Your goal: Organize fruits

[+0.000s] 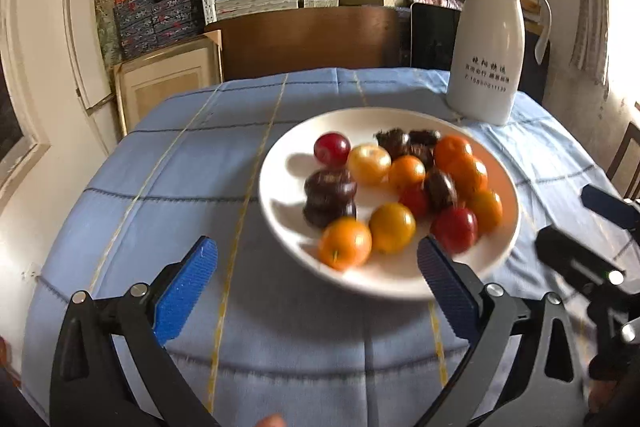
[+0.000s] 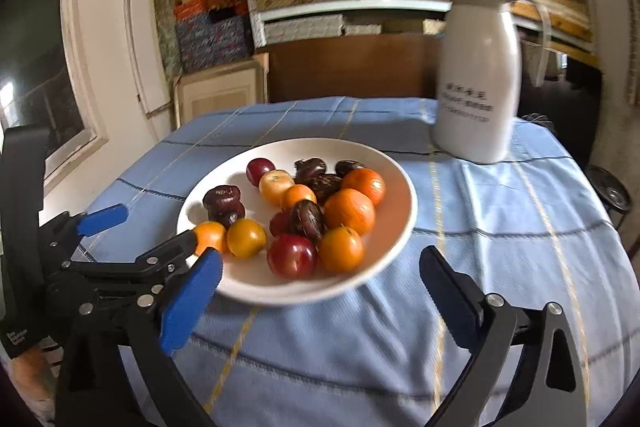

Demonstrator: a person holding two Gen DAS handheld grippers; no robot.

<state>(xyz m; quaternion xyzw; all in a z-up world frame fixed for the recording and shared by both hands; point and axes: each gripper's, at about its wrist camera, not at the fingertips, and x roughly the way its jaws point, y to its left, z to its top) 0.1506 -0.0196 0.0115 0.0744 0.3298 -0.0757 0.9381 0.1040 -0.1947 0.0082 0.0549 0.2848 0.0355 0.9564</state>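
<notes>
White porcelain holds the whole job: the plate [image 1: 280, 211] sits mid-table on the blue checked cloth [image 1: 168, 163], and every fruit in sight already lies in it, mixed rather than sorted. Going left to right in the left wrist view, a dark fruit [image 1: 330, 197] sits apart on the left side, a red one [image 1: 332, 148] lies behind it at the far edge, yellow and orange fruit [image 1: 345, 242] fill the near middle, and the oranges [image 1: 466, 167] crowd the right side. No fruit lies out on the cloth in either view. A white jug [image 1: 486, 43] stands far right, clear of the plate. The left gripper [image 1: 318, 267] hangs wide open and empty, angled down at the plate's near left rim. The right gripper [image 2: 320, 267] is likewise spread wide with nothing between its pads, tilted down at the near rim. The step in hand looks like the gathering finished or a fresh pick about to start; which, I cannot tell. Any next pick would call for closing on one fruit without nudging its neighbours, since they touch.
</notes>
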